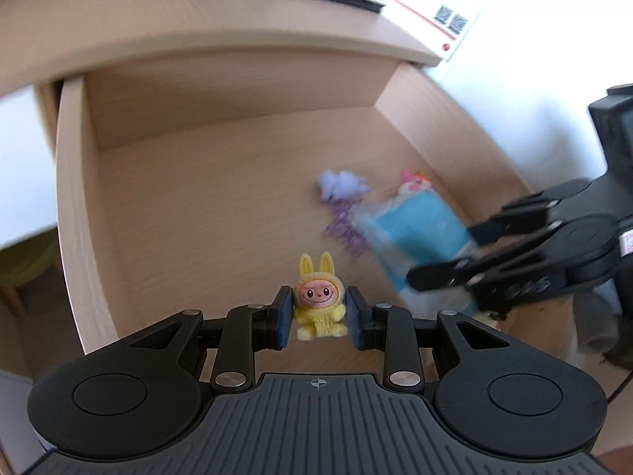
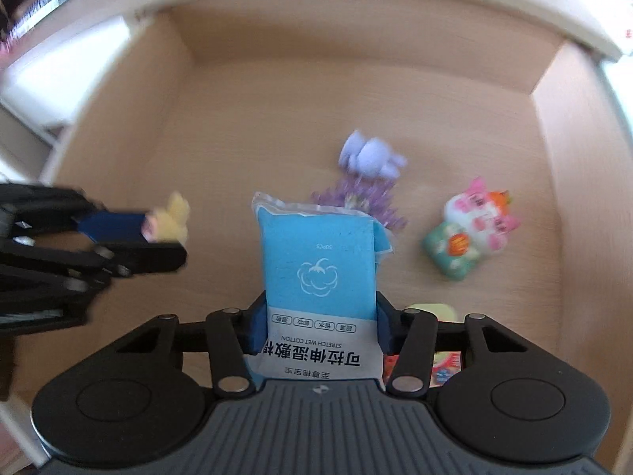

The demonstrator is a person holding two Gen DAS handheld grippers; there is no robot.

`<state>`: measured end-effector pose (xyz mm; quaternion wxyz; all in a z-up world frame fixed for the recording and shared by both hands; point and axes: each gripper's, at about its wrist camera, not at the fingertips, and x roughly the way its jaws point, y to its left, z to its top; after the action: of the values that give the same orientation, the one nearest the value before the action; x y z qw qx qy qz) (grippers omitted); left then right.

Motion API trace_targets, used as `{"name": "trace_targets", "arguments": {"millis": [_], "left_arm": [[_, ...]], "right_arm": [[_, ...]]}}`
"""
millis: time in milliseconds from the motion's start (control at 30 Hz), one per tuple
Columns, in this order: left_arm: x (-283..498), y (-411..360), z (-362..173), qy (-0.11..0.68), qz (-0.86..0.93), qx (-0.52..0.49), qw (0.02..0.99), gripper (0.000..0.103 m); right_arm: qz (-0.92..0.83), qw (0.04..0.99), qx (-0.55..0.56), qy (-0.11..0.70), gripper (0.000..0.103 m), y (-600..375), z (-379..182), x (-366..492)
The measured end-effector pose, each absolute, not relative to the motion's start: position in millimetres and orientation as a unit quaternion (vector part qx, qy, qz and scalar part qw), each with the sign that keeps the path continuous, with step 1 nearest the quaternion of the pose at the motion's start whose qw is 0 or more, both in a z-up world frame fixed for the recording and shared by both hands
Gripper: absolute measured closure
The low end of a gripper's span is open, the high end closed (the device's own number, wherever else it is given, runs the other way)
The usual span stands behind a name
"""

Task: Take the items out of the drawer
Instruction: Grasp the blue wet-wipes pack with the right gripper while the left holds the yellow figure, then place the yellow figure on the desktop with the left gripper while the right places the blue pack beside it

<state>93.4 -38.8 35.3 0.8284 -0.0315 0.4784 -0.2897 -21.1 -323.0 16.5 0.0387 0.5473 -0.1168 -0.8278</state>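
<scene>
Right wrist view shows the right gripper (image 2: 320, 326) clamped across the blue wet-cotton pack (image 2: 318, 273), its long axis pointing away over the drawer (image 2: 548, 166), while the left gripper (image 1: 319, 318) pinches the yellow bunny toy (image 1: 318, 303).

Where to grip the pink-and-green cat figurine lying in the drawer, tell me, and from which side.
Take the pink-and-green cat figurine across its narrow body, coming from above. It lies tilted on the wooden drawer floor, apart from the purple flower sprig and the drawer's right wall, so there looks to be room for fingers on both flanks.
</scene>
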Motion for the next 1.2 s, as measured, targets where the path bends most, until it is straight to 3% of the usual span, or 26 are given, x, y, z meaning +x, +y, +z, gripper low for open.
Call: {"name": "trace_targets", "arguments": {"millis": [267,333,600,967,1200], "left_arm": [[144.7,-51.2,131.1,0.340,-0.278,-0.057,0.897,0.071],[174.3,-55.5,136.8,0.309,-0.249,-0.069,0.915,0.071],[273.4,-84.5,89.8,0.370,-0.176,-0.063,0.910,0.071],[232.8,-40.0,113.5,0.290,-0.182,-0.095,0.935,0.069],[175.9,-23.9,102.5,0.309,-0.220,-0.108,0.919,0.069]], "right_arm": [[-0.900,-0.004,0.405,-0.161,0.052,-274.6,92.6,15.1],[-0.911,-0.013,0.374,-0.176,0.052,-274.3,114.1,-19.4],[-0.922,-0.059,0.328,-0.196,0.052,-250.8,99.7,-51.5],[-0.930,-0.119,0.290,-0.194,0.052,-233.9,114.5,-119.9],[-0.914,-0.138,0.321,-0.206,0.052,-206.2,92.9,-208.7]]}}
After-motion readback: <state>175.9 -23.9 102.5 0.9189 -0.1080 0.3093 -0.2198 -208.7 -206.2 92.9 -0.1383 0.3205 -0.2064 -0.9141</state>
